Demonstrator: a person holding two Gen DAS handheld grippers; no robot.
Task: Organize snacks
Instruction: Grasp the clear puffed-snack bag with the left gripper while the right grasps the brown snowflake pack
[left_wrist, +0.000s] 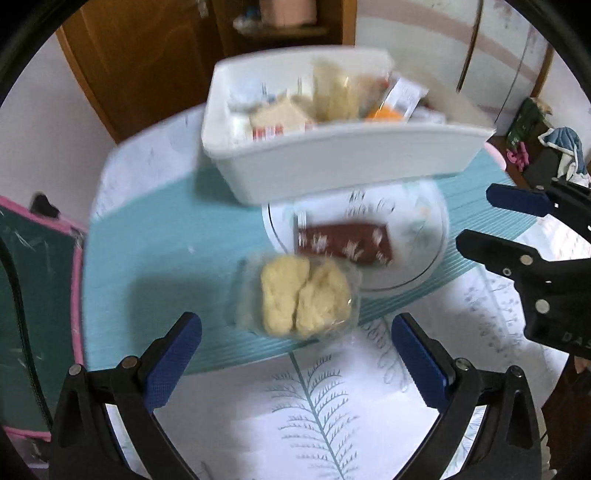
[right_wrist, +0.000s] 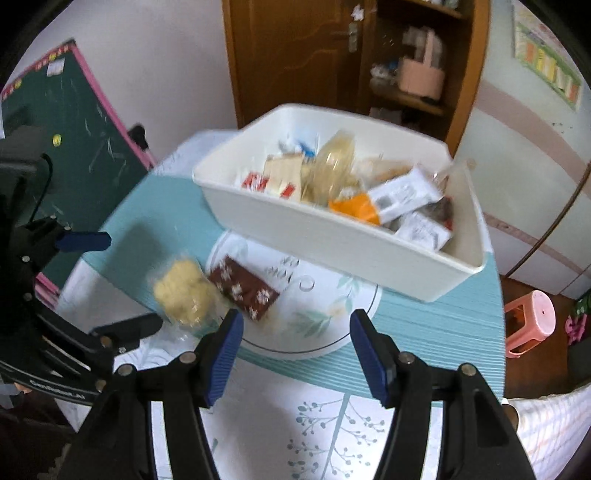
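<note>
My left gripper (left_wrist: 295, 354) and right gripper (right_wrist: 295, 354) both gape wide, holding nothing. The bun (left_wrist: 304, 295) lies on the mat (left_wrist: 155, 266), touching the plate (left_wrist: 424, 236) bearing a brown bar (left_wrist: 345, 242). Labels too blurred to read.

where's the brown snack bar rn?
The brown snack bar lies on the white plate, just in front of the white bin, with the clear-wrapped yellow pastry touching its near-left end.

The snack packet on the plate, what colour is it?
Brown packet with small white marks, clearest in the left wrist view.
</note>
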